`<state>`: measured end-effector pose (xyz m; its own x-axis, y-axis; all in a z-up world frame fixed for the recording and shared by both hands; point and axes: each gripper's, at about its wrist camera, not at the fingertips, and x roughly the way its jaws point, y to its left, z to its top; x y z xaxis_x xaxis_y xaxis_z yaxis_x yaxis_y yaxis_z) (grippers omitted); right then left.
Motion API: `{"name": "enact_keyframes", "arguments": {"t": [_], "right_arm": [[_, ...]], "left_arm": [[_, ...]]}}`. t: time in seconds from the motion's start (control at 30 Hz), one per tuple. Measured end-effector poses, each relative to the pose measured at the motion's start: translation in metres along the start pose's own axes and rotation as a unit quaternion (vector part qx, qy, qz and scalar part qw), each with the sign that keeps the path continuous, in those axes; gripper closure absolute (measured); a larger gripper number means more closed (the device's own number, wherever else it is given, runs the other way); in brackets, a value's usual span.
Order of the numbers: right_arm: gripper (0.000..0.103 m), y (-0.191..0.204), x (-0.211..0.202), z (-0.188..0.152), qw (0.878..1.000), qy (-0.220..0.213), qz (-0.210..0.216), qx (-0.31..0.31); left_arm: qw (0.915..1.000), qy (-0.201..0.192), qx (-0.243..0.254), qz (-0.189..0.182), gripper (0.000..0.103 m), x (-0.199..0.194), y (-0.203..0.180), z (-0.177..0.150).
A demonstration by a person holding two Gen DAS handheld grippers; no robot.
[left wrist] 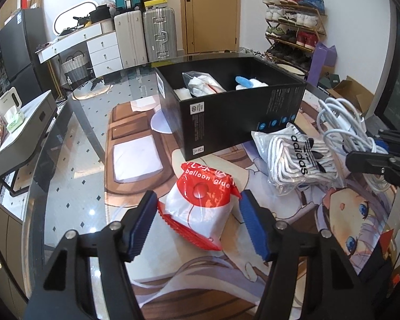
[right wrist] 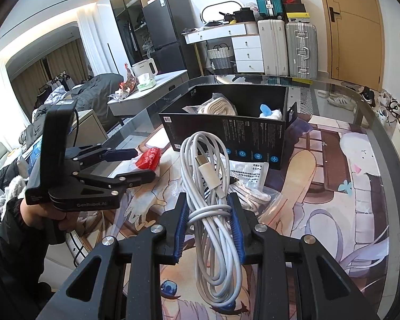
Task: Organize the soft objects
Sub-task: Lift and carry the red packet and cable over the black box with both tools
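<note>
A red and white balloon glue packet (left wrist: 200,202) lies on the printed mat. My left gripper (left wrist: 198,210) is open, its blue pads on either side of the packet; it shows in the right wrist view (right wrist: 144,164) beside the packet (right wrist: 149,158). My right gripper (right wrist: 208,213) is shut on a coiled white cable (right wrist: 210,186), held above the mat; the cable also shows in the left wrist view (left wrist: 344,128). A black box (left wrist: 226,112) behind holds bagged white items and a blue thing. A bagged adidas sock pack (left wrist: 298,160) lies beside the box.
The glass table's (left wrist: 74,165) curved edge runs along the left. A grey side table (left wrist: 21,130) with a kettle and wipes stands beyond it. Suitcases, drawers and a shoe rack (left wrist: 296,26) line the far wall.
</note>
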<state>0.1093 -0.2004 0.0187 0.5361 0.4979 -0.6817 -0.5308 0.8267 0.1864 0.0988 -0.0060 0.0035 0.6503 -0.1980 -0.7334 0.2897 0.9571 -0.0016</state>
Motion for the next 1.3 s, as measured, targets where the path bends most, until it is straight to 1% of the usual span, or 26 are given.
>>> {"name": "enact_keyframes", "arguments": {"t": [0.2, 0.53, 0.63, 0.7, 1.0, 1.3], "right_arm": [[0.074, -0.003, -0.003, 0.002, 1.000, -0.004, -0.003, 0.001], [0.074, -0.009, -0.007, 0.009, 1.000, -0.009, -0.014, 0.006], [0.074, -0.012, -0.009, 0.015, 1.000, -0.013, -0.018, 0.008], [0.074, -0.014, -0.010, 0.020, 1.000, -0.016, -0.021, 0.008], [0.074, -0.017, -0.009, 0.049, 0.999, -0.021, -0.031, -0.003], [0.074, -0.023, 0.004, 0.080, 1.000, -0.022, -0.022, 0.006]], "left_arm": [[0.9997, -0.011, -0.016, -0.012, 0.040, -0.013, 0.000, 0.001], [0.9989, -0.040, -0.024, -0.006, 0.040, -0.033, -0.002, 0.014], [0.9984, -0.048, -0.027, -0.011, 0.040, -0.037, -0.002, 0.021], [0.9981, -0.052, -0.030, -0.017, 0.040, -0.038, -0.003, 0.027], [0.9966, -0.074, -0.033, -0.018, 0.040, -0.042, -0.004, 0.057], [0.9954, -0.084, -0.040, -0.024, 0.040, -0.033, 0.002, 0.088]]}}
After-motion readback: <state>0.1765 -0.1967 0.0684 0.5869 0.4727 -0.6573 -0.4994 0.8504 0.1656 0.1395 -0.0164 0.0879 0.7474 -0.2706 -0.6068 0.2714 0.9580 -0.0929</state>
